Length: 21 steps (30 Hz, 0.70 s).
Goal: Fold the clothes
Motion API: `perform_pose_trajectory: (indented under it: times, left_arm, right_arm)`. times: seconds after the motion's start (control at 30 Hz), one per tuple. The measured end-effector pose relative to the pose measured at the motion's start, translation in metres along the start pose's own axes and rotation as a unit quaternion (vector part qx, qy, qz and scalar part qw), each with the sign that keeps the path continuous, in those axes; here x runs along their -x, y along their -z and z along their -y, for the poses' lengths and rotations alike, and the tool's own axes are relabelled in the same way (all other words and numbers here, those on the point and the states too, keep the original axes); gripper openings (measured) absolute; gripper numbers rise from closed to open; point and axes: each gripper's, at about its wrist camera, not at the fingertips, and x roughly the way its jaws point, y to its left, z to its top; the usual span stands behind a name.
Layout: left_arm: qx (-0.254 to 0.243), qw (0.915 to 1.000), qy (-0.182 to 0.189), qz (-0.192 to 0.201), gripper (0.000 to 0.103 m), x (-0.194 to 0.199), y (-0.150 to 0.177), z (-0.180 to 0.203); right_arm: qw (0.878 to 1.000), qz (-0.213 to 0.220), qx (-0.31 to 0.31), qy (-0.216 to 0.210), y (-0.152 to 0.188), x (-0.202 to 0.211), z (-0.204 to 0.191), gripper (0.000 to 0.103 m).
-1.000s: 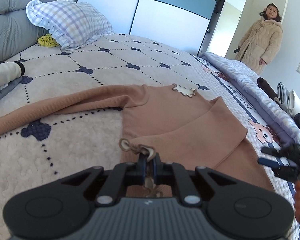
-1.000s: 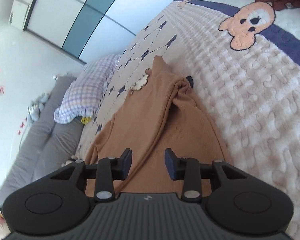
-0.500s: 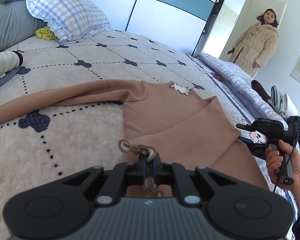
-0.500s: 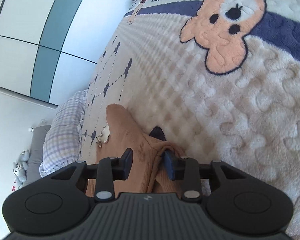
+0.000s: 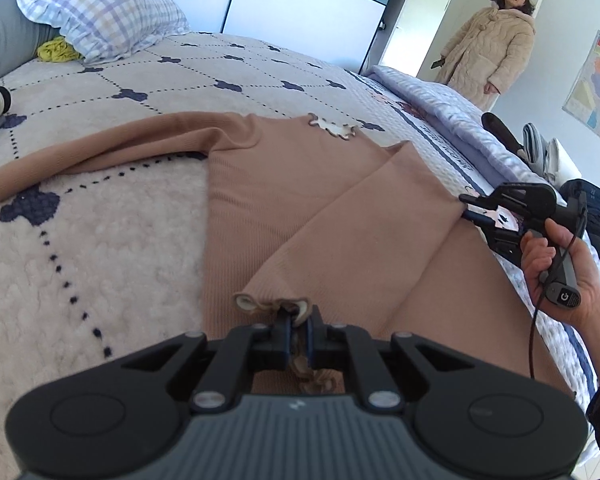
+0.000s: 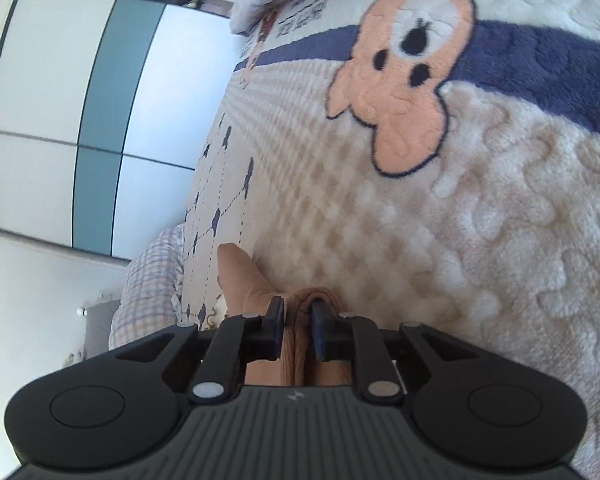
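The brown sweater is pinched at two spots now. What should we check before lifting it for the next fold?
1. Left gripper shut on the sleeve cuff: ok.
2. Right gripper has just been closing; a fold of the brown sweater sits between its pads: ok.
3. Folded sleeve lies flat across the body: ok.
4. Other sleeve tucked in: not ok, it stretches out across the bed cover.
5. Checked pillow apart from the sweater: ok.
6. Right grip firm enough to lift: cannot tell.
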Motion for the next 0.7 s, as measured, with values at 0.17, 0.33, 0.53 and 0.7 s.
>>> perform_pose_trajectory:
  times: [0.17,0.33,0.53,0.7]
  left_arm:
    - [-0.017,0.9998,0.009,-0.003,0.009,0.003,0.004,0.005]
    - [-0.019,0.9998,0.005,-0.005,0.01,0.0,0.001,-0.004]
    - [-0.029,0.9995,0.014,-0.007,0.013,-0.007,0.007,-0.006]
    - [-0.022,0.9995,0.021,-0.004,0.014,-0.009,0.01,-0.01]
  right_arm:
    - [0.998,0.016,0.04,0.052,0.004,-0.008,-0.011,0.012]
    - [0.986,-0.029,0.143,0.079,-0.002,-0.009,-0.028,0.011]
    - [0.961,0.025,0.242,0.131,-0.032,0.029,-0.056,0.042]
    - [0.946,-0.014,0.308,0.101,-0.038,-0.008,-0.092,0.042]
